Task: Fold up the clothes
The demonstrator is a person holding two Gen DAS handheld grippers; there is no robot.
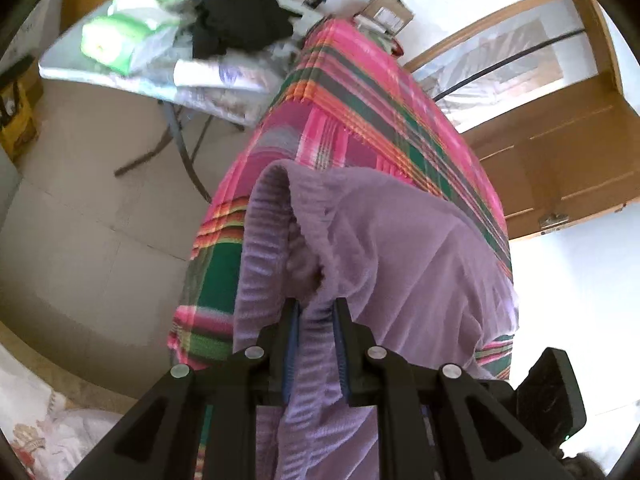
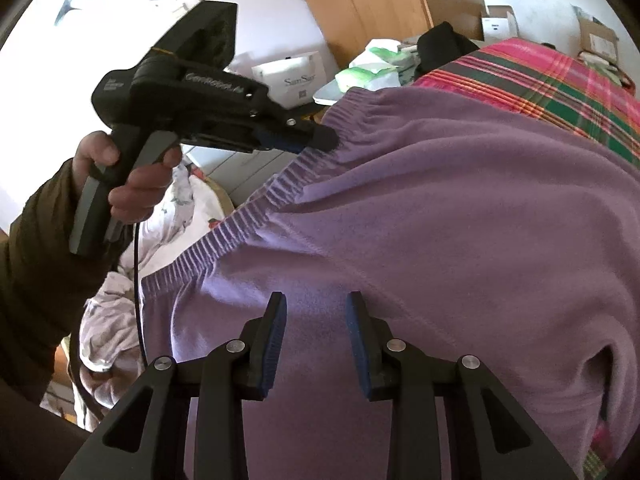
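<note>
A purple fleece garment (image 1: pixel 400 240) with a ribbed elastic waistband (image 2: pixel 240 220) lies on a table covered with a pink and green plaid cloth (image 1: pixel 360 112). My left gripper (image 1: pixel 317 308) is shut on the waistband, which runs between its blue pads and hangs down over the table's near edge. In the right wrist view the left gripper (image 2: pixel 324 138) pinches the waistband's far end, and a hand (image 2: pixel 132 184) holds its handle. My right gripper (image 2: pixel 316 312) stands open just over the purple fabric (image 2: pixel 460 220), with nothing pinched between its fingers.
A small folding table (image 1: pixel 80 64) beyond the plaid cloth carries black clothes (image 1: pixel 244 12) and green and white packs (image 1: pixel 124 28). A wooden door (image 1: pixel 560 152) is at the right. A white paper bag (image 2: pixel 292 78) and floral bedding (image 2: pixel 116 304) lie to the left.
</note>
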